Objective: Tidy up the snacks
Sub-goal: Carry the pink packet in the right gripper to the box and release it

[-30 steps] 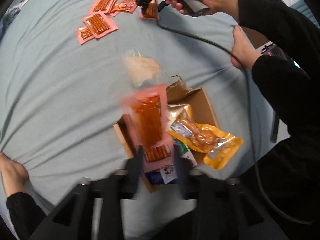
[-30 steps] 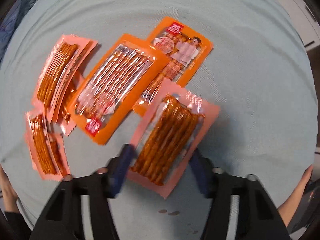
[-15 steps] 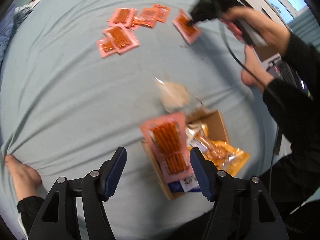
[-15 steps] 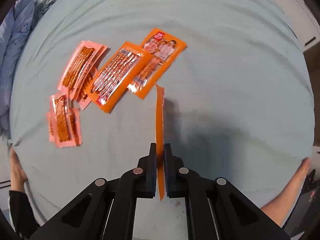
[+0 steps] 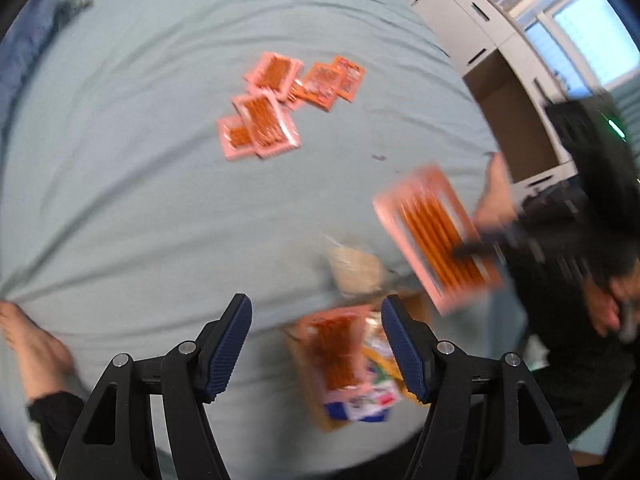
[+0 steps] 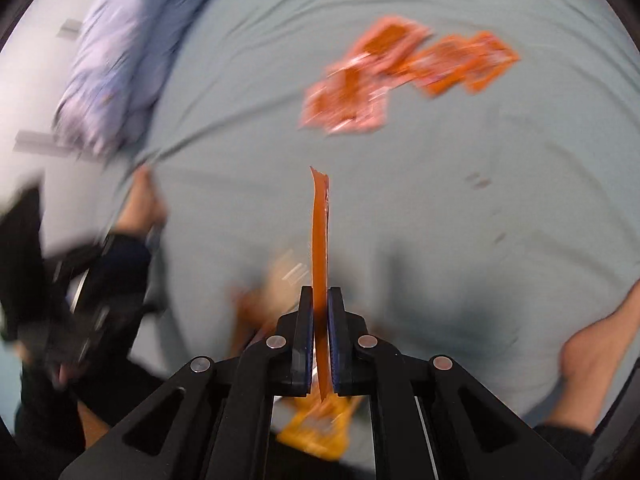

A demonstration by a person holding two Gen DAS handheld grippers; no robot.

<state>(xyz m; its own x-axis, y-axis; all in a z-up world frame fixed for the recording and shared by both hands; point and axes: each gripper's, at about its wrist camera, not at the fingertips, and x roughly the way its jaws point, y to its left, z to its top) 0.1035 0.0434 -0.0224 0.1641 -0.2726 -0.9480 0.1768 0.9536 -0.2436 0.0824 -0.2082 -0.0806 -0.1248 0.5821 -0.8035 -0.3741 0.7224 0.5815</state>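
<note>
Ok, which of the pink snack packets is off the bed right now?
The pink packet clamped in the right tool, carried in the air. The others lie on the sheet or in the box.

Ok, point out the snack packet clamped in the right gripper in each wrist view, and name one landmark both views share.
Left wrist: the pink packet is right of centre, face-on, lifted above the bed.
Right wrist: the same packet is at centre, edge-on, rising from the right gripper.
Shared landmark: the pile of loose packets on the sheet.
</note>
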